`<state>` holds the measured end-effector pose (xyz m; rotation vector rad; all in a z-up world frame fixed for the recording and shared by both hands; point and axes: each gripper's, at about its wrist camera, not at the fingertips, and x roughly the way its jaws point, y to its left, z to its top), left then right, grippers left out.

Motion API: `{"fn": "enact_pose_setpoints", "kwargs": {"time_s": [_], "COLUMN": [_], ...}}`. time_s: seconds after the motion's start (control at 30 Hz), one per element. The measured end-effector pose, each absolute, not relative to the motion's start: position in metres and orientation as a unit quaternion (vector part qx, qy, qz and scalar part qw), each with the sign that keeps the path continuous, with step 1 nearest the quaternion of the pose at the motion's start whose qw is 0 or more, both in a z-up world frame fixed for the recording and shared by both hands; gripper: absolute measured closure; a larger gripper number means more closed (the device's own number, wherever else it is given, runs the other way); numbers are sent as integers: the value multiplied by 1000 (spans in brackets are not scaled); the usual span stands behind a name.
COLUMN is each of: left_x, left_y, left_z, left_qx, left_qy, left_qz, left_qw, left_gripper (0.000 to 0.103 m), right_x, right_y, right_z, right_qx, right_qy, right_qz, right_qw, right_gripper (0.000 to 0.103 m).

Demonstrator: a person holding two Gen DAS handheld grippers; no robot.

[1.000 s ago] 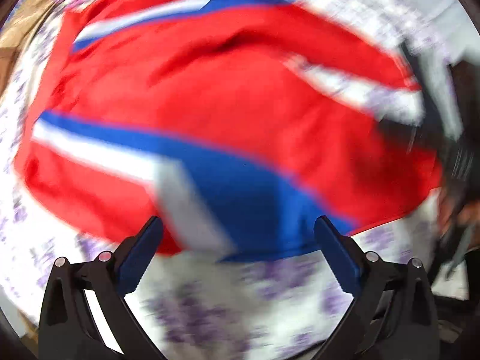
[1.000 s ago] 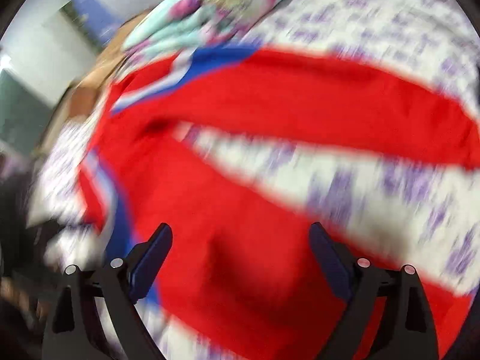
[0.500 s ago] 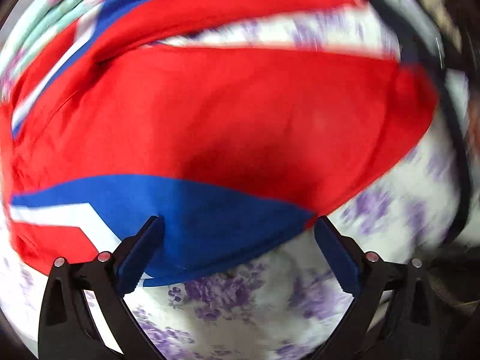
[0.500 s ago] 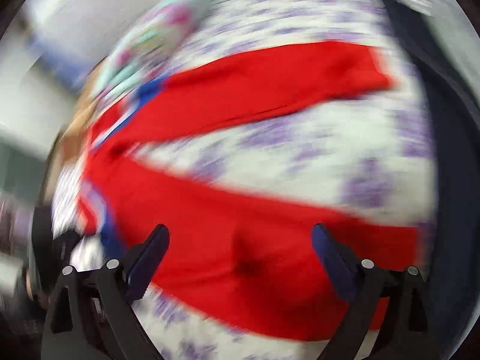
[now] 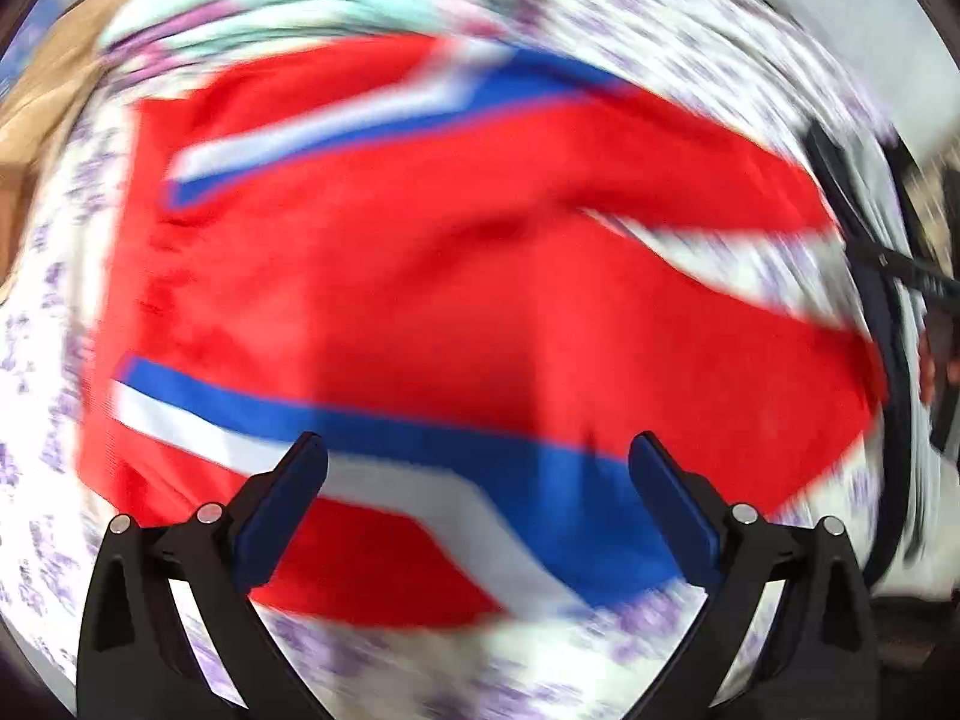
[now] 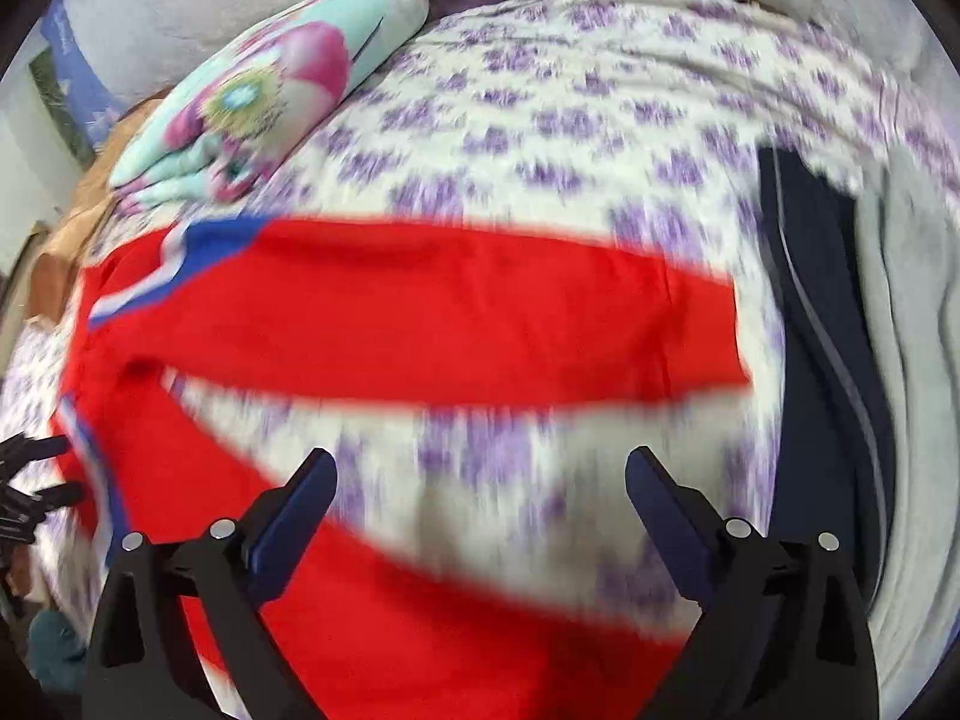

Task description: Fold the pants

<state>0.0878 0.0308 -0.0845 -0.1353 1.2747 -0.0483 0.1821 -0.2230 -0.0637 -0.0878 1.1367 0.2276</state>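
Observation:
Red pants [image 5: 456, 276] with blue and white side stripes lie spread on a bed with a white sheet with purple flowers [image 5: 384, 660]. My left gripper [image 5: 477, 468] is open and empty above the waist end, over a blue and white stripe. In the right wrist view the pants [image 6: 432, 312] show both legs spread apart, with sheet between them. My right gripper [image 6: 477, 480] is open and empty above the gap between the legs, the near leg under its left finger. Both views are motion-blurred.
A folded mint and pink floral blanket [image 6: 270, 90] lies at the far left of the bed. A dark navy garment [image 6: 816, 330] and a grey cloth [image 6: 912, 360] lie along the right side. The other gripper's dark frame [image 5: 924, 282] shows at the right edge.
Both cameras have swung. The left view moved back from the pants' edge to over the waist stripes. The right view shifted so both legs and the bed's right side show. Both grippers stayed open.

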Motion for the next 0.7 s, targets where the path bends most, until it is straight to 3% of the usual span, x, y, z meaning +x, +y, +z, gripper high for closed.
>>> {"fn": "enact_pose_setpoints", "kwargs": {"time_s": [0.13,0.3,0.4,0.7], "left_x": [119,167,191,240], "left_y": [83,151,173,193], "left_z": [-81,-56,-55,-91], "left_qx": [11,89,161,171], "left_qy": [587,566,566,604], "left_qz": [36,64,72,16], "left_qw": [809,817,806,778], "left_gripper": [5,5,29,29], "right_x": [224,260,278,311], "right_y": [-178,-124,-99,-70], "right_z": [-54,-72,-91,-124], "right_qx": [-105,-182,-254,-318], "right_qy": [488,490,489,507], "right_qz": [148,190,205,268], "right_qw": [854,831,809,755], "right_gripper": [4,4,4,4]}}
